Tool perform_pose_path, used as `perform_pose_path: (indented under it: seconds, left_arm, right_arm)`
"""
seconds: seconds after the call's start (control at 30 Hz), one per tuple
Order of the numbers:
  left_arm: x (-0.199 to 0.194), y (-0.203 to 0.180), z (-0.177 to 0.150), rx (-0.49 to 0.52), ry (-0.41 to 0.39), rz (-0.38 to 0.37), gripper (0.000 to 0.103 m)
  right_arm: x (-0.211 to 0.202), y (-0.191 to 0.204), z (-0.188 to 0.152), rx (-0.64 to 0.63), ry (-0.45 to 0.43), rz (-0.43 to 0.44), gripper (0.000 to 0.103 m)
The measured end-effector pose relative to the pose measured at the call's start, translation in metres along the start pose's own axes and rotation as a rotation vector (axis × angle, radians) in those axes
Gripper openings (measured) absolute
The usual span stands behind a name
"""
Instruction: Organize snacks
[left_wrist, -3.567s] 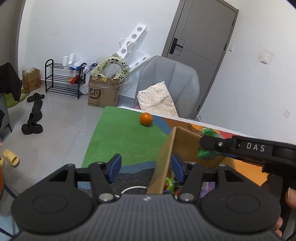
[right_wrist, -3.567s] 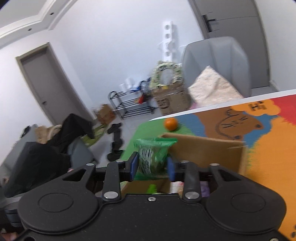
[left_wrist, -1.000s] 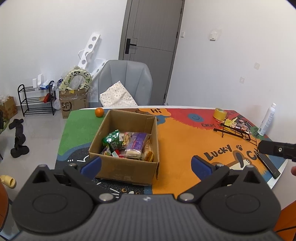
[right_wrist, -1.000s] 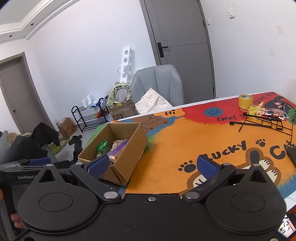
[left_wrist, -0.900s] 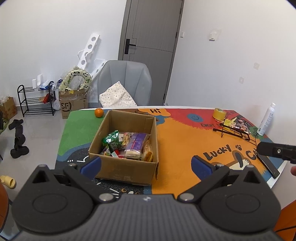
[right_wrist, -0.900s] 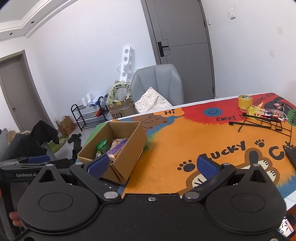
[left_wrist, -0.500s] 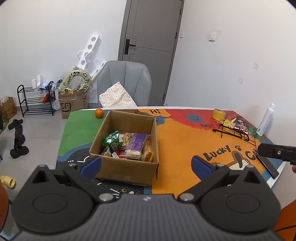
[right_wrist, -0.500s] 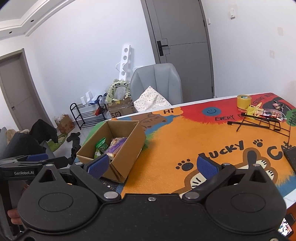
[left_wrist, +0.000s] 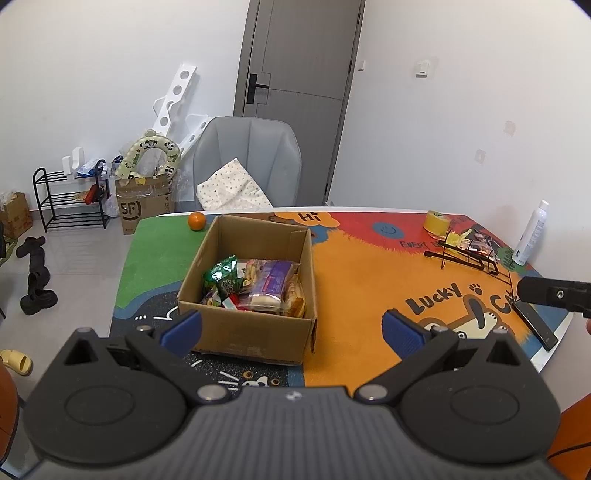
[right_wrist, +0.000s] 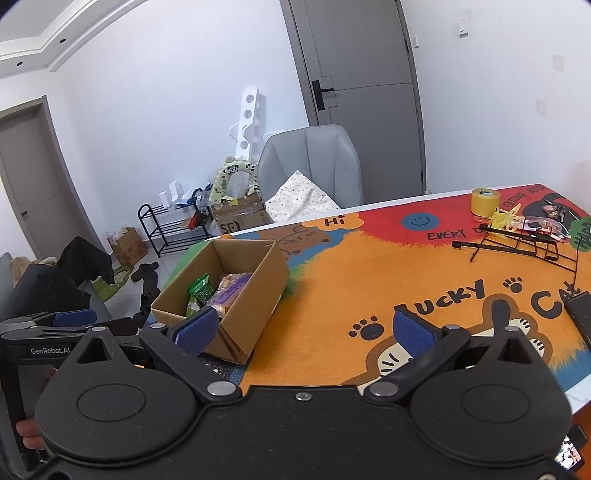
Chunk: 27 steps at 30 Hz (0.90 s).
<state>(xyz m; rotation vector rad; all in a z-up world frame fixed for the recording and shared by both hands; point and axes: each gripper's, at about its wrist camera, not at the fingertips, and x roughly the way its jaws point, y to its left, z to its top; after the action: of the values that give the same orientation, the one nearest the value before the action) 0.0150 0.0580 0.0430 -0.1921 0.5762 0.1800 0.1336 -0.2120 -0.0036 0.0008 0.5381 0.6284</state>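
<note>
My left gripper (left_wrist: 291, 328) and my right gripper (right_wrist: 301, 330) are both spread wide and hold nothing. The cardboard box (left_wrist: 255, 332) with the snacks (left_wrist: 255, 282) inside stands on the mat (left_wrist: 362, 266), at 11 o'clock from my right gripper.

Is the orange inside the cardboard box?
No, the orange sits on the green mat just outside the cardboard box, near its far left corner.
</note>
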Motion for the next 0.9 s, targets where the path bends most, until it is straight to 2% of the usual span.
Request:
perform_pose_path:
  seconds: [0.9]
  left_arm:
    - [0.0034,0.0032,-0.0036,-0.003,0.009,-0.004,0.103]
  right_arm:
    - [0.0012,0.0011,-0.0010,-0.001,0.006,-0.004,0.103]
